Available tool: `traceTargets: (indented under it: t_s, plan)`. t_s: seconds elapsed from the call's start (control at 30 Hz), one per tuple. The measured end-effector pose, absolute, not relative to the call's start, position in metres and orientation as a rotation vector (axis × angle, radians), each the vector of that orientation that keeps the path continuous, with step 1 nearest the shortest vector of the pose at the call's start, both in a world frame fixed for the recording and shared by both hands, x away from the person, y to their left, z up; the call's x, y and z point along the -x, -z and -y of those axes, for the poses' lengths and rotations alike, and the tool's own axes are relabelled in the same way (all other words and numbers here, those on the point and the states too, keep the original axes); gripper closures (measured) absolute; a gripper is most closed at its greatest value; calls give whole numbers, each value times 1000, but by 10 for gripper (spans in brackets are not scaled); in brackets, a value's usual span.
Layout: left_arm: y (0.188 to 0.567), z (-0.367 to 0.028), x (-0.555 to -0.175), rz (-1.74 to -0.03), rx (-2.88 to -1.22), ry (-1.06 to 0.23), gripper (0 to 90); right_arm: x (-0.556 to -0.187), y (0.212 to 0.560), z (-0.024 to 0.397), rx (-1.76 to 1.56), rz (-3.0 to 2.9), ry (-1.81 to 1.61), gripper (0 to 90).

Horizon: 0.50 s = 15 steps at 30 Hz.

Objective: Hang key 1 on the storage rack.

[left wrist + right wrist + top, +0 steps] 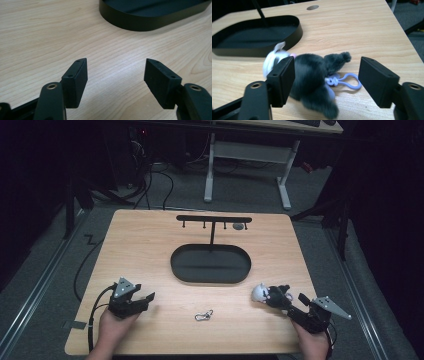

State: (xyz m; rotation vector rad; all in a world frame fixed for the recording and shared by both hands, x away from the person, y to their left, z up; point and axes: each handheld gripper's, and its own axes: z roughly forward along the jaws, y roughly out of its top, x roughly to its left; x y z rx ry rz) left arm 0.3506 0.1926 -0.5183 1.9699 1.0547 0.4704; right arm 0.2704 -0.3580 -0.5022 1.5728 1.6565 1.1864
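The dark grey plush keychain toy [314, 82] with a lilac clasp lies on the wooden bench [150, 250], not yet gripped between the right gripper's [327, 75] wide jaws; the black hook stand [213, 227] is bare. The left gripper [116, 75] is held wide, empty.

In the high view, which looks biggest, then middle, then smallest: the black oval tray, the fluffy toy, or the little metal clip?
1. black oval tray, by far the largest.
2. fluffy toy, dark with a white end.
3. metal clip, smallest, lying on the table.
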Motion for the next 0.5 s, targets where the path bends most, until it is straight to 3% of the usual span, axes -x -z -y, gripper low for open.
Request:
traceTargets:
  t_s: [0.5]
  plan:
    - [515, -172, -341, -1000, -2022, -475, 379, -269, 500, 347, -1456, -1705, -1155, 360]
